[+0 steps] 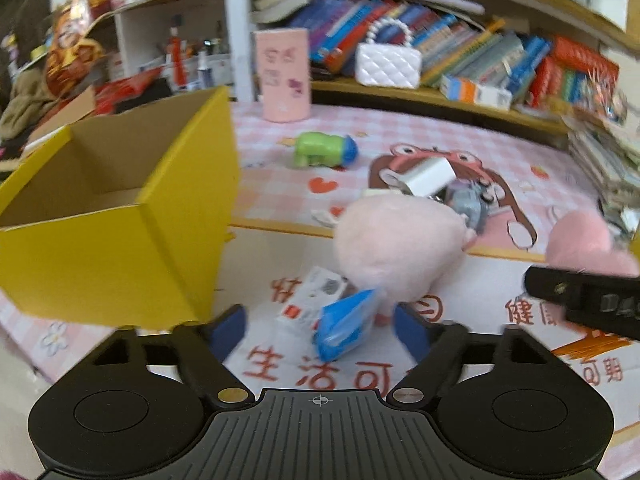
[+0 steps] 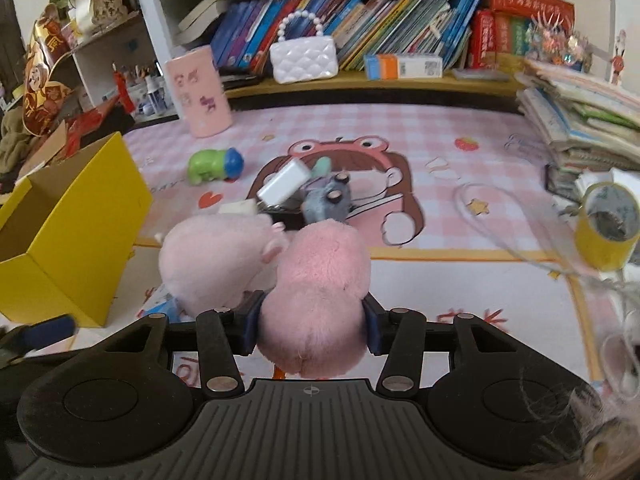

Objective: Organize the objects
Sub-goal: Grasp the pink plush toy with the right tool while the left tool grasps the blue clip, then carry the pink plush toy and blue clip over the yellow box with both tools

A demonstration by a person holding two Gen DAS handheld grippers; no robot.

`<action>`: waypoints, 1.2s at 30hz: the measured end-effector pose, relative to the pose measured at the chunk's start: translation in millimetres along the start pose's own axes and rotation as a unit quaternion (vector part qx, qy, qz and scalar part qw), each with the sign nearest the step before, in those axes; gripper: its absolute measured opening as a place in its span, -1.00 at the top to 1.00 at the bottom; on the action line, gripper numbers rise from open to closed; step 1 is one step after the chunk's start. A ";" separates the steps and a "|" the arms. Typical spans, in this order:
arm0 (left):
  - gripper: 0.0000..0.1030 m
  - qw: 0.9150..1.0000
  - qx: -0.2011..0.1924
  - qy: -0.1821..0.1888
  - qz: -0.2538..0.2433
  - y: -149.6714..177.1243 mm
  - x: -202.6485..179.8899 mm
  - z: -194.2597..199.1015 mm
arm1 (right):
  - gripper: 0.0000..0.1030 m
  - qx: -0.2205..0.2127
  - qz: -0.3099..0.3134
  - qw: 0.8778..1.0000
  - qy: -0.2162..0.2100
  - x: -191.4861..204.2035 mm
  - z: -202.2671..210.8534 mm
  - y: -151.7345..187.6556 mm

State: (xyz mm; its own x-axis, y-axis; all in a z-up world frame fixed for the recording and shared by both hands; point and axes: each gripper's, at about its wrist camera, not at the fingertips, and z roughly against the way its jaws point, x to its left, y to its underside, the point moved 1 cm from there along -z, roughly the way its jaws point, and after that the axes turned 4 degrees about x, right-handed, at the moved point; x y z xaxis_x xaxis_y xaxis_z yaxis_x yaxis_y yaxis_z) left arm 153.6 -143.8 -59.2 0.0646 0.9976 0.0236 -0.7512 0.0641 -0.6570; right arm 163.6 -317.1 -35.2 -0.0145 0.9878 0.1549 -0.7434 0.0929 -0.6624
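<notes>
Squeezing one darker pink plush toy [image 2: 316,300] in the right claw [image 2: 312,322], lifted clear of the tabletop [image 2: 460,280], probably bound for the open yellow box [image 2: 80,240] nearby. Left claw [image 1: 320,326] half-wide, gripping nothing, poised around a blue packet [image 1: 344,324] beside one small white carton [image 1: 308,304]. Second, paler plush [image 2: 216,256] lying alongside, awaiting sorting.

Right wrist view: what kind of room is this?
Probably a child's bedroom or study corner: packed bookshelf, cartoon desk mat, and plush toys scattered on the desk.
</notes>
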 end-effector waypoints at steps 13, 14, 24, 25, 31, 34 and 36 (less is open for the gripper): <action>0.53 1.000 -0.004 0.019 -0.007 4.9 -1.4 12.8 | 0.11 0.013 0.003 1.000 -0.017 -0.3 -1.5 2.3; 0.53 1.000 -0.005 0.024 -0.006 5.7 1.2 16.3 | 0.11 0.015 0.005 1.000 -0.019 1.9 -1.9 2.7; 0.53 0.998 -0.034 0.050 0.013 12.7 45.9 41.2 | 0.11 0.031 0.017 0.999 -0.012 46.8 1.8 16.4; 0.53 0.998 -0.038 0.051 0.013 13.9 52.4 44.6 | 0.11 0.032 0.020 0.999 -0.012 54.2 2.7 18.9; 0.53 0.997 -0.057 0.045 0.030 24.5 105.1 62.6 | 0.11 0.031 0.036 0.999 -0.017 107.8 12.0 35.1; 0.53 0.997 -0.056 0.041 0.044 31.9 135.2 71.8 | 0.11 0.037 0.053 0.998 -0.022 138.0 14.6 44.7; 0.53 0.997 -0.056 0.036 0.048 38.0 152.6 77.7 | 0.11 0.038 0.064 0.997 -0.029 157.8 17.6 53.2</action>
State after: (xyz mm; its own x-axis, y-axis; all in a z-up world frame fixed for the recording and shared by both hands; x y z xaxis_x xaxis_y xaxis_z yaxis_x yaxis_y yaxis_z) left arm 83.9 12.8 -22.1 0.0461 0.9943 -0.0961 -0.6779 -0.0395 -0.7341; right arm 109.9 -158.5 -33.2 -0.1494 0.9819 0.1167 -0.7812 -0.0449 -0.6226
